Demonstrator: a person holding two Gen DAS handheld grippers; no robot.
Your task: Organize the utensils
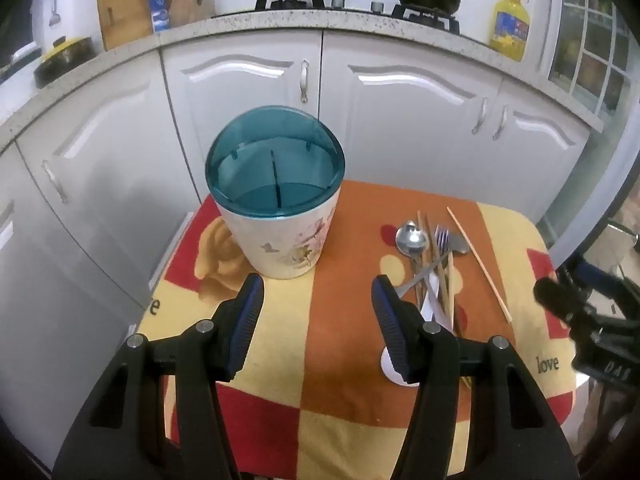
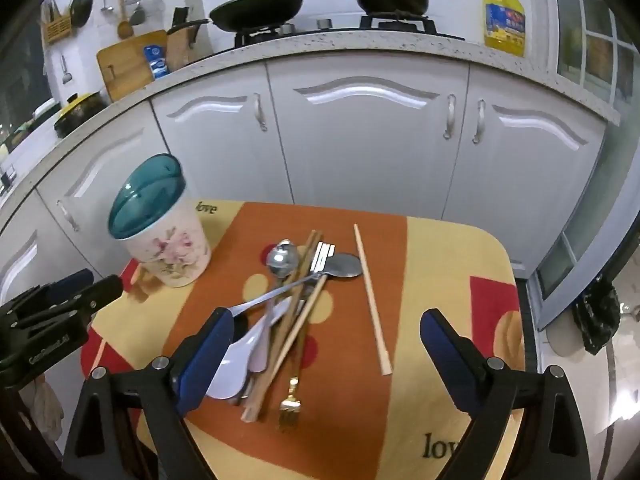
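A white floral utensil holder (image 1: 280, 236) with a teal see-through lid (image 1: 275, 168) stands on the table's left side; it also shows in the right wrist view (image 2: 168, 250). A pile of utensils (image 2: 288, 300) lies in the middle: steel spoons, a steel fork, a gold fork (image 2: 290, 404), white plastic spoons (image 2: 236, 364) and wooden chopsticks. One chopstick (image 2: 371, 300) lies apart on the right. My left gripper (image 1: 318, 308) is open and empty, just in front of the holder. My right gripper (image 2: 326, 344) is open and empty above the near end of the pile.
The small table is covered by an orange, yellow and red cloth (image 2: 440, 280). White kitchen cabinets (image 2: 360, 140) stand close behind it, with a counter holding a stove, pans and a yellow oil bottle (image 2: 503, 20). The left gripper's body (image 2: 52, 312) shows at the left edge.
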